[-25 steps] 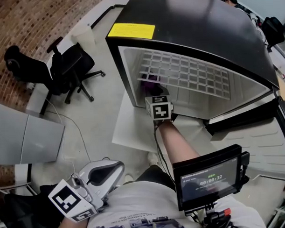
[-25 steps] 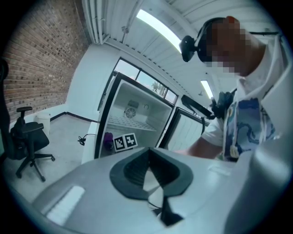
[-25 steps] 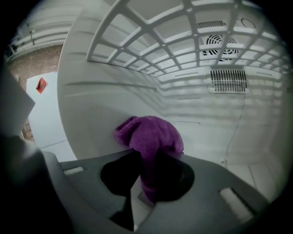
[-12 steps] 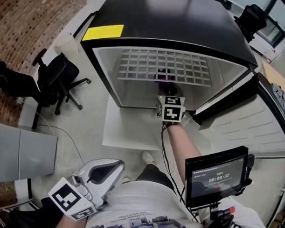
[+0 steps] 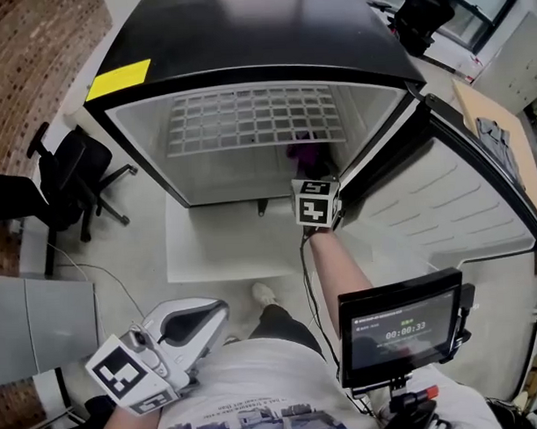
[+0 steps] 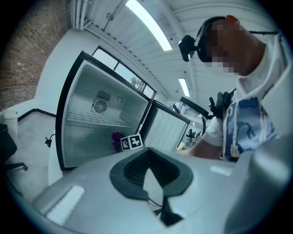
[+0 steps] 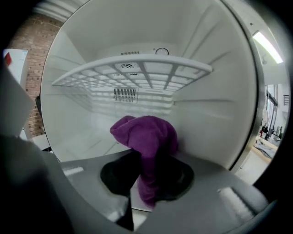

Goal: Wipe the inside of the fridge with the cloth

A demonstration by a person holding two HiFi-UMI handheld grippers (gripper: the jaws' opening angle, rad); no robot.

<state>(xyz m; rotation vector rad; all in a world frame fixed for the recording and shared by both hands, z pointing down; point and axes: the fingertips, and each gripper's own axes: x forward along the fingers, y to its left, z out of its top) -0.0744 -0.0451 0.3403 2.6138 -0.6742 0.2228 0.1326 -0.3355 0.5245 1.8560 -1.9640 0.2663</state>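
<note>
While the right gripper (image 7: pixel 145 183) clenched the purple cloth (image 7: pixel 146 135) low inside the fridge (image 5: pixel 245 43), rightward, for wiping, the left gripper (image 6: pixel 152 185) hung back, closed and empty.

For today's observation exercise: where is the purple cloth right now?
The purple cloth is clamped in the right gripper inside the open fridge, below the wire shelf, near the right wall in the head view.

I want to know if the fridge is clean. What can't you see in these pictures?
- Tiny dirt in the fridge, head view: too small.
- Whether the purple cloth touches the wall, right gripper view: the cloth covers that spot.
- Words on the screen, head view: too small.
</note>
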